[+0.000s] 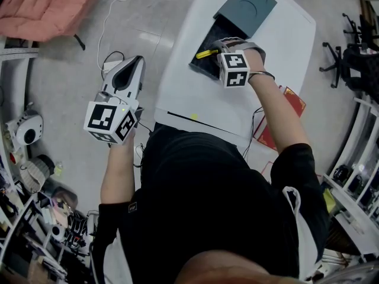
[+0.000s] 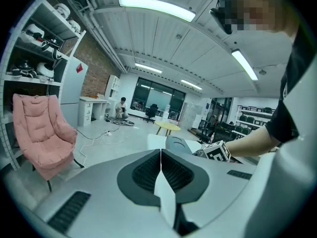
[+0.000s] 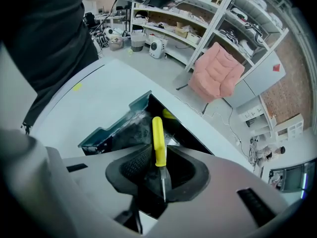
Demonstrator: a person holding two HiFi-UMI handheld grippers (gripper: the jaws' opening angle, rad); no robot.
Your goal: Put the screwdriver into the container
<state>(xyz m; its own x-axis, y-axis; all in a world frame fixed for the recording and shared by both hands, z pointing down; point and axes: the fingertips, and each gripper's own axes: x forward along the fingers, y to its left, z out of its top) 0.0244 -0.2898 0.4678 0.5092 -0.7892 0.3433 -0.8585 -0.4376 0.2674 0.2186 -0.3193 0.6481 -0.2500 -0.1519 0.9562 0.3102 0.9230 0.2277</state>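
Right gripper [image 3: 159, 168] pinching the yellow screwdriver [image 3: 157, 139], handle pointing over the open dark container [image 3: 110, 127] on the table [image 1: 269, 37]. Carried there, not yet released. Left gripper [image 2: 161, 171] pressed together, empty, off the table.

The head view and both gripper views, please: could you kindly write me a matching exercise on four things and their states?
1 screwdriver
2 container
3 left gripper
4 armchair

A pink, on the floor
B shut, empty
C open, on the table
D held by the right gripper

Pairs: 1-D, 2-C, 3-B, 4-A
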